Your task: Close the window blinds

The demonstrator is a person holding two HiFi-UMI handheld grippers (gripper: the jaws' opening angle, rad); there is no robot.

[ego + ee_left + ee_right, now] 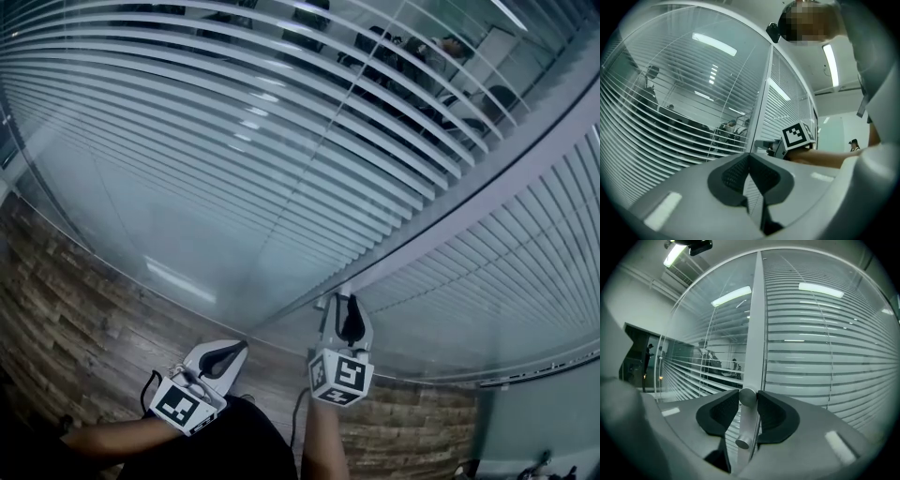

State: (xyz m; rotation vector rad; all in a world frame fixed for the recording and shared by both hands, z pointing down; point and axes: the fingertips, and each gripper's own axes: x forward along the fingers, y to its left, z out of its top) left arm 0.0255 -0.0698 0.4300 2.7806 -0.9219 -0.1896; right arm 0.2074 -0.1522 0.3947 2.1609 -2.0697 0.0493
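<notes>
Right hand-held gripper tight on knob

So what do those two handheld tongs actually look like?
Both the left tongs and right tongs are pale grey plastic shells with rounded bodies, lined inside with dark textured pads. Each carries a white cube printed with black square markers. A thin black cable trails from the left one.

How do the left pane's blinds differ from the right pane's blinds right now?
Slat angle: the left pane's blinds are tilted open; the right pane's blinds lie turned nearly flat. See-through: people show through the left pane's blinds; the right pane's blinds hide what's behind. Both are pale horizontal slats.
</notes>
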